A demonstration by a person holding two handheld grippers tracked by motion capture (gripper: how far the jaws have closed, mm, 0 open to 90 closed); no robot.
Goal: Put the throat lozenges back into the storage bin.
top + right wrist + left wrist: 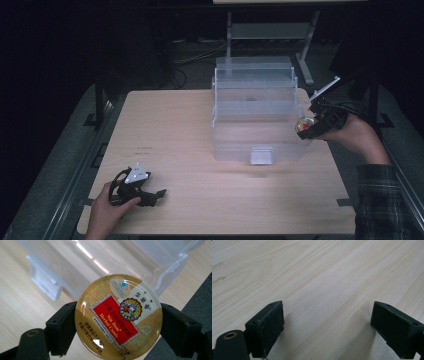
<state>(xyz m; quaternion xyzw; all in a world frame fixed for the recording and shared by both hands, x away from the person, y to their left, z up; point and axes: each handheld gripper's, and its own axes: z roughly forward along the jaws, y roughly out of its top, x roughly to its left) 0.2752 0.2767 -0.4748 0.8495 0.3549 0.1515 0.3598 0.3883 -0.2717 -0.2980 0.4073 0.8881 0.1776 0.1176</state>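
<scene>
Candy tin [118,316] sits clamped in the right claw [306,126] beside the clear plastic box [256,117]; left claw [152,195] rests wide open, empty, on the worktop [190,135] at lower left.

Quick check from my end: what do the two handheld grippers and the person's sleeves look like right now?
Both grippers are black with two blocky jaws with flat pads. The left gripper carries a grey three-cornered plate on top; a brass-coloured insert sits near its left jaw. The right gripper has dark cables trailing behind. The right sleeve is dark plaid; the left hand shows no sleeve.
</scene>
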